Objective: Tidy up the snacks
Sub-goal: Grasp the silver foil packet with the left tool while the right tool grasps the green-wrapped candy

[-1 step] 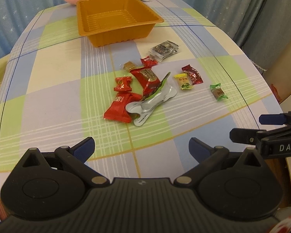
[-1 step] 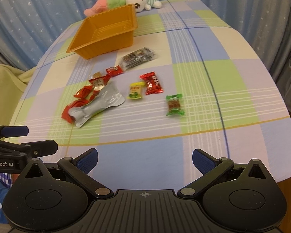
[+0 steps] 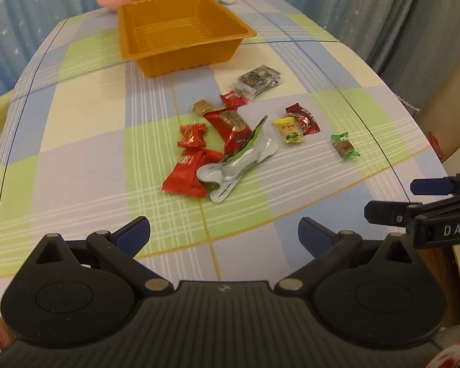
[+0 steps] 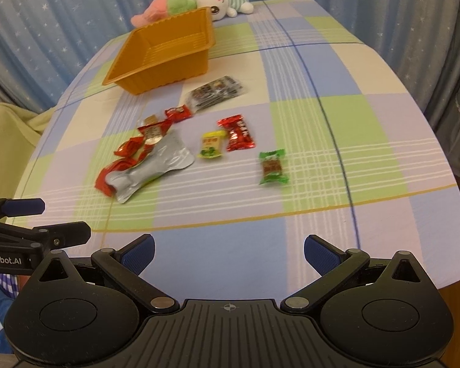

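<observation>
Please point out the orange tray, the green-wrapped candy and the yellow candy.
orange tray (image 4: 156, 75): right wrist view, on its near outer wall.
green-wrapped candy (image 4: 273, 166): right wrist view, on its brown middle.
yellow candy (image 3: 288, 129): left wrist view, on the wrapper's middle.

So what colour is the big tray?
Orange tray, seen best from the left wrist.

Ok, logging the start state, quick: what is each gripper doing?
Left gripper: open, holding nothing.
Right gripper: open, holding nothing.
</observation>
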Demonstrator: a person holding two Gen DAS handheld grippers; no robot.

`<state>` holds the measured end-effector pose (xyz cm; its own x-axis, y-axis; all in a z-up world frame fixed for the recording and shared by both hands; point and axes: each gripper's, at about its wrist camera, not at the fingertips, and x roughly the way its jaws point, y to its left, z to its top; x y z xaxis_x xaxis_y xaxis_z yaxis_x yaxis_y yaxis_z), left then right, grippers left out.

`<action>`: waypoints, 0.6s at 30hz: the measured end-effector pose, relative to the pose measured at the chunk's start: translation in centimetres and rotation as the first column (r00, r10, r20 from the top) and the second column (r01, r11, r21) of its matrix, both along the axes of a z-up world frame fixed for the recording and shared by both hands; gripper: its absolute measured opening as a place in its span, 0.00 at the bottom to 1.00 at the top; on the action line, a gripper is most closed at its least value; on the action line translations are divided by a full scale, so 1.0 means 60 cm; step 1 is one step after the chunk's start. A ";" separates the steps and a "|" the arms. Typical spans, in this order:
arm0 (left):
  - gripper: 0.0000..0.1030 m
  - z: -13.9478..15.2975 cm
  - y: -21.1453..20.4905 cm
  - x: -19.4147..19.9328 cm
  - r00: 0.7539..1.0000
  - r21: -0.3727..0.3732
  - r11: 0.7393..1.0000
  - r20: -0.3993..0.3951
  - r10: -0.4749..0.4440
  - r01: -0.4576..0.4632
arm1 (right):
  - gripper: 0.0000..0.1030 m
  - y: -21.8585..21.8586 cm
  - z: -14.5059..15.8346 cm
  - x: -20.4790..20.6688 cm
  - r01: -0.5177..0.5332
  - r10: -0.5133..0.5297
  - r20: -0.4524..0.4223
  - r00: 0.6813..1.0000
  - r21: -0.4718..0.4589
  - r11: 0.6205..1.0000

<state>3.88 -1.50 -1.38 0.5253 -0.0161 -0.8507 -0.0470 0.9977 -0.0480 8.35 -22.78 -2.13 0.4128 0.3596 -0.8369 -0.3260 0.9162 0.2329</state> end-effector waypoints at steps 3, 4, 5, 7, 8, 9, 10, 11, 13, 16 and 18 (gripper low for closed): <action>0.93 -0.007 -0.012 0.008 0.997 0.036 0.998 0.055 -0.052 0.051 | 1.00 -0.013 -0.005 0.010 0.013 -0.013 0.009 1.000 0.003 1.000; 0.92 -0.010 -0.018 0.012 0.994 0.051 0.996 0.082 -0.074 0.070 | 1.00 -0.018 -0.007 0.014 0.016 -0.016 0.011 1.000 0.002 1.000; 0.92 -0.012 -0.021 0.015 0.992 0.064 0.995 0.095 -0.087 0.081 | 1.00 -0.021 -0.009 0.017 0.018 -0.018 0.014 1.000 0.001 1.000; 0.90 -0.018 -0.030 0.024 0.988 0.099 0.990 0.109 -0.112 0.101 | 1.00 -0.029 -0.014 0.022 0.018 -0.018 0.019 1.000 0.001 1.000; 0.87 -0.021 -0.034 0.031 0.986 0.116 0.987 0.108 -0.127 0.114 | 1.00 -0.033 -0.016 0.026 0.019 -0.019 0.022 1.000 0.001 1.000; 0.86 -0.025 -0.039 0.040 0.984 0.134 0.982 0.106 -0.146 0.131 | 1.00 -0.037 -0.017 0.029 0.020 -0.020 0.025 0.999 0.001 1.000; 0.86 -0.029 -0.043 0.046 0.982 0.147 0.979 0.103 -0.159 0.143 | 1.00 -0.041 -0.019 0.032 0.023 -0.023 0.028 0.999 0.000 1.000; 0.84 -0.034 -0.047 0.053 0.980 0.161 0.975 0.099 -0.172 0.154 | 1.00 -0.044 -0.021 0.036 0.026 -0.026 0.031 0.999 -0.001 1.000; 0.80 -0.042 -0.054 0.066 0.976 0.186 0.967 0.092 -0.196 0.177 | 1.00 -0.050 -0.023 0.043 0.027 -0.027 0.037 0.999 0.000 1.000; 0.77 -0.053 -0.061 0.083 0.972 0.205 0.959 0.084 -0.218 0.197 | 1.00 -0.056 -0.029 0.051 0.024 -0.024 0.044 0.999 0.005 1.000; 0.65 -0.061 -0.064 0.095 0.970 0.211 0.954 0.076 -0.231 0.211 | 1.00 -0.062 -0.032 0.057 0.025 -0.025 0.049 0.998 0.004 1.000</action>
<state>9.58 -5.36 -5.02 0.6092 0.0234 -0.7927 0.1708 0.9722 0.1600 11.75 -26.52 -4.04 0.4621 0.3515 -0.8142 -0.3141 0.9234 0.2204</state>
